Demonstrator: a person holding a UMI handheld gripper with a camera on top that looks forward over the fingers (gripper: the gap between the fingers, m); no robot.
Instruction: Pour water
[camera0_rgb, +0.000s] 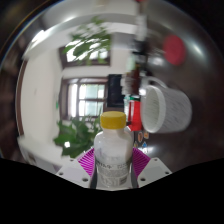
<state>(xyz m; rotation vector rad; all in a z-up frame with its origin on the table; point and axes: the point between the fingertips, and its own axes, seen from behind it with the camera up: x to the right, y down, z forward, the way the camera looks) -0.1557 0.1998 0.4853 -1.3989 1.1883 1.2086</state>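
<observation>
1. Gripper view, tool state: the gripper (113, 165) is closed on a bottle (112, 150). Both pink pads (87, 160) press against its flanks with no gap visible on either side.

2. Gripper view, task object: the bottle has a yellow cap (113, 120) and a pale, translucent body. It stands upright between the fingers and is not yet tipped. The cap appears to be on, which, judged against the task, would have to come off before any water leaves it.

3. Gripper view, receiving vessel: a white measuring cup (167, 107) with a handle sits beyond the fingers, up and to the right of the bottle. Its tilted look is probably lens distortion. It is the likely target of the pour, and the bottle is held near it but apart from it.

4. Gripper view, other items: a red, narrow object (133, 113) stands between the bottle and the cup; its identity cannot be made out. Green plants (72, 135) and a window (88, 98) lie behind.

5. Gripper view, hidden or unclear: the bottle's base and the lower fingers are cut off. No table or supporting surface is visible, so whether the bottle is lifted or resting cannot be told. The water level in the bottle and the cup's contents are not readable.
</observation>
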